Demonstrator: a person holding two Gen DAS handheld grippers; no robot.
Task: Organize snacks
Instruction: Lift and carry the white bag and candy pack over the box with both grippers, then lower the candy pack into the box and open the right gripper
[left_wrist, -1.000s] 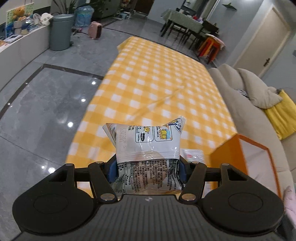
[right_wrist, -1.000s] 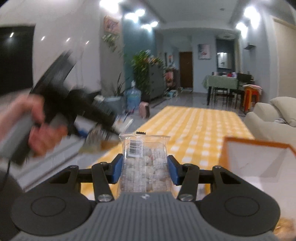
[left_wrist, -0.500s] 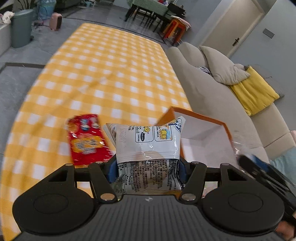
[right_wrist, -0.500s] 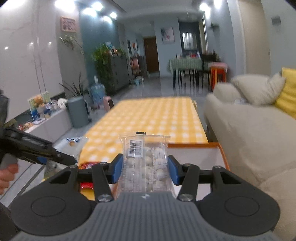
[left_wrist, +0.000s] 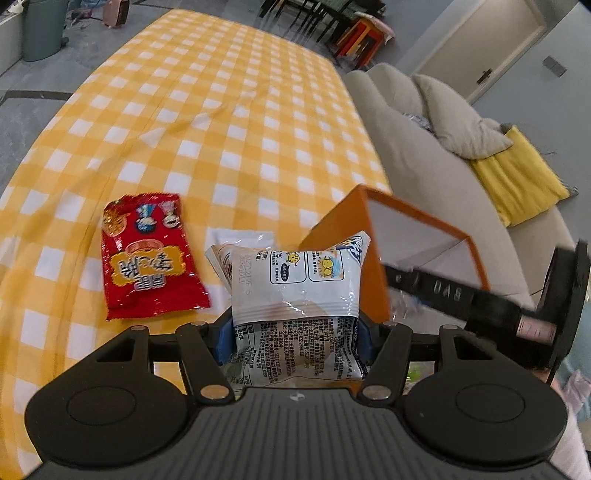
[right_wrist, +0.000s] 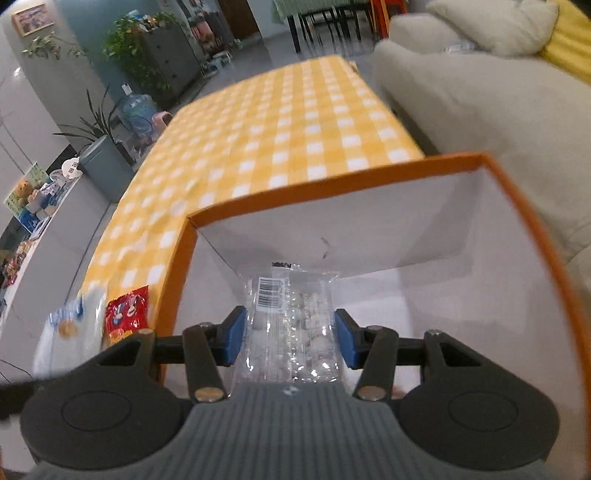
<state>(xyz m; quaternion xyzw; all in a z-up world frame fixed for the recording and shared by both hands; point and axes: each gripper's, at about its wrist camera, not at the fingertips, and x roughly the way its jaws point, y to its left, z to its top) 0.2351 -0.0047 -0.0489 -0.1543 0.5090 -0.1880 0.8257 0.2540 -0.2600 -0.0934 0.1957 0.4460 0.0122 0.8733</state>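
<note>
My left gripper (left_wrist: 291, 341) is shut on a white snack bag (left_wrist: 295, 280) with small sun drawings, held above the yellow checked table just left of the orange box (left_wrist: 369, 229). A red snack packet (left_wrist: 147, 254) lies flat on the table to its left. My right gripper (right_wrist: 290, 341) is shut on a clear packet of small white pieces (right_wrist: 291, 317) and holds it over the open orange box (right_wrist: 332, 181), whose inside is white. The right gripper's black body shows blurred over the box in the left wrist view (left_wrist: 480, 295).
The table (left_wrist: 221, 110) with its yellow checked cloth runs away from me. A beige sofa (left_wrist: 424, 147) with a grey cushion and a yellow cushion runs along its right side. A grey bin (left_wrist: 40, 29), plants and a dining set stand farther off.
Both grippers have swung toward the orange box. The right one now hangs over its open top with the clear packet. The left one has come closer to the table beside the box.
</note>
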